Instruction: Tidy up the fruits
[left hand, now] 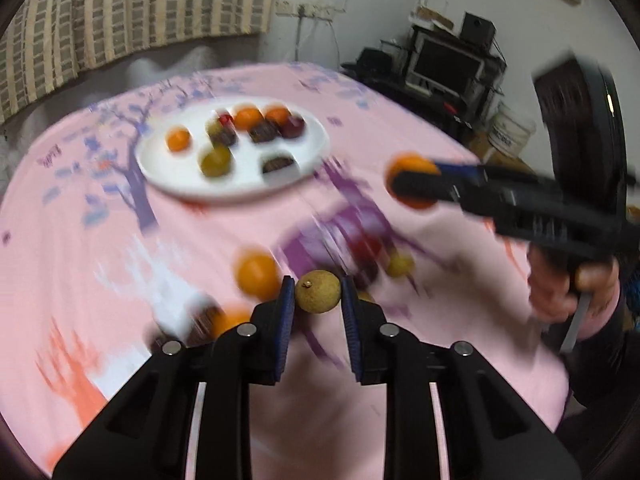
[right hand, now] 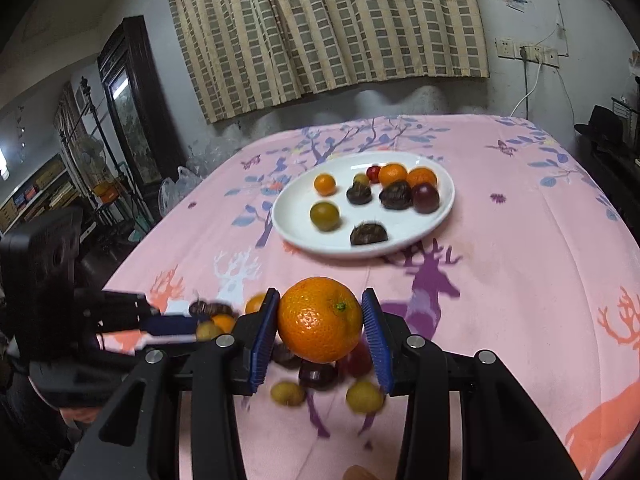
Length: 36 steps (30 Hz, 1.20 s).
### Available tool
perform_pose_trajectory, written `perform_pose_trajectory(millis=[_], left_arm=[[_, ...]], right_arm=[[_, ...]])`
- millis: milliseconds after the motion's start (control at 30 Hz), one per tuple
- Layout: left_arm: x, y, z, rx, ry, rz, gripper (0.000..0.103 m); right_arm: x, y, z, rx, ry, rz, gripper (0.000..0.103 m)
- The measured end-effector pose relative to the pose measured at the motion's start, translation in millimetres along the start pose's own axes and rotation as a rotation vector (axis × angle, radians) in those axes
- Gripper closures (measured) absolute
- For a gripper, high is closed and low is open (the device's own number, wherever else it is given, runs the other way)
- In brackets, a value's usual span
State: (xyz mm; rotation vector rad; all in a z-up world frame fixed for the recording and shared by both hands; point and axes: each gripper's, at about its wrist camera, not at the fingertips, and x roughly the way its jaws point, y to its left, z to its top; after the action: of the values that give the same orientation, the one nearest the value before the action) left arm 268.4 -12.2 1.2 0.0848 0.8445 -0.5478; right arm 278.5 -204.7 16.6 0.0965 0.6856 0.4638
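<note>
Now L claw [left hand: 318,294] grips longan [left hand: 318,292], R claw [right hand: 320,320] tangerine [right hand: 320,319].

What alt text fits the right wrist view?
The right gripper holds an orange between its blue fingers above a pink tablecloth. Beyond it, a white plate carries small fruits; more lie loose under the gripper.

I'm in a lived-in home room: a checked curtain [right hand: 328,28] hangs upper centre, a pink deer-print tablecloth [right hand: 500,240] fills the middle, cluttered shelves [right hand: 40,192] stand at left, and a monitor [left hand: 446,66] sits upper right.
</note>
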Motion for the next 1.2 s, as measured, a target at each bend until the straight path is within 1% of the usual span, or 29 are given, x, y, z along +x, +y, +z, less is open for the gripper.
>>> perform_pose_trajectory(millis=[100, 167, 233, 333, 433, 467, 500, 533, 567, 600, 633, 667, 767, 833, 900, 967, 1000, 1067, 1133, 1200], left_arm=[[9.6, 23.5, 44.7, -0.027, -0.037, 0.037, 0.080], [23.8, 37.0, 72.2, -0.042, -0.047, 0.057, 0.080], [47.0, 50.5, 98.4, -0.054, -0.039, 0.093, 0.080], [85.2, 70.2, 124.4, -0.085, -0.002, 0.151, 0.080], [114.6, 88.3, 137.6, -0.127, 0.025, 0.194, 0.080], [121.4, 92.1, 139.0, -0.138, 0.034, 0.212, 0.078], [125.1, 95.4, 138.7, -0.159, 0.045, 0.226, 0.060], [125.0, 97.8, 137.5, -0.178, 0.057, 0.232, 0.047], [118.4, 98.0, 134.5, -0.189, 0.055, 0.237, 0.027], [109.2, 97.6, 131.2, -0.188, 0.033, 0.247, 0.017], [95.1, 95.3, 126.7, -0.183, 0.001, 0.260, 0.014], [84.9, 93.6, 122.4, -0.176, -0.014, 0.266, 0.012], [41.6, 86.5, 97.4, -0.186, -0.048, 0.225, 0.009], [21.0, 81.9, 77.8, -0.212, -0.061, 0.213, 0.006], [1.9, 75.9, 50.9, -0.243, -0.071, 0.187, 0.006], [-12.7, 71.2, 26.3, -0.260, -0.094, 0.180, 0.006], [-19.3, 69.3, 13.5, -0.266, -0.108, 0.187, 0.005], [-25.5, 69.0, -6.6, -0.282, -0.110, 0.215, 0.005], [-30.4, 73.2, -20.1, -0.300, -0.108, 0.208, 0.005], [-33.7, 80.9, -30.6, -0.338, -0.116, 0.195, 0.005]], right_arm=[[22.3, -12.1, 30.6, 0.002, -0.040, -0.053, 0.061], [44.2, -21.3, 46.5, 0.016, -0.043, -0.047, 0.061], [73.6, -29.8, 59.9, 0.009, -0.032, -0.070, 0.061], [111.7, -36.0, 68.6, -0.011, 0.007, -0.087, 0.061], [135.0, -38.2, 68.2, -0.007, 0.027, -0.086, 0.060], [137.0, -38.0, 67.2, -0.006, 0.031, -0.082, 0.058], [136.6, -37.9, 65.6, -0.003, 0.040, -0.083, 0.042], [131.6, -37.6, 64.0, -0.001, 0.041, -0.081, 0.036], [124.3, -36.3, 63.0, -0.006, 0.036, -0.073, 0.036], [114.9, -34.4, 61.8, -0.016, 0.027, -0.066, 0.036], [102.7, -31.3, 59.5, -0.034, 0.016, -0.062, 0.036], [90.2, -27.1, 56.1, -0.056, 0.009, -0.050, 0.036], [62.9, -15.6, 42.1, -0.090, 0.003, -0.021, 0.036], [49.9, -2.4, 27.1, -0.106, 0.018, 0.033, 0.036], [46.8, 17.1, 11.5, -0.162, 0.063, 0.089, 0.036], [46.8, 43.8, -6.7, -0.259, 0.106, 0.129, 0.037], [48.2, 57.1, -16.1, -0.305, 0.124, 0.145, 0.037], [50.6, 73.7, -27.9, -0.344, 0.155, 0.175, 0.037], [53.5, 86.6, -35.5, -0.383, 0.174, 0.195, 0.037], [56.1, 95.6, -40.0, -0.415, 0.182, 0.178, 0.037]])
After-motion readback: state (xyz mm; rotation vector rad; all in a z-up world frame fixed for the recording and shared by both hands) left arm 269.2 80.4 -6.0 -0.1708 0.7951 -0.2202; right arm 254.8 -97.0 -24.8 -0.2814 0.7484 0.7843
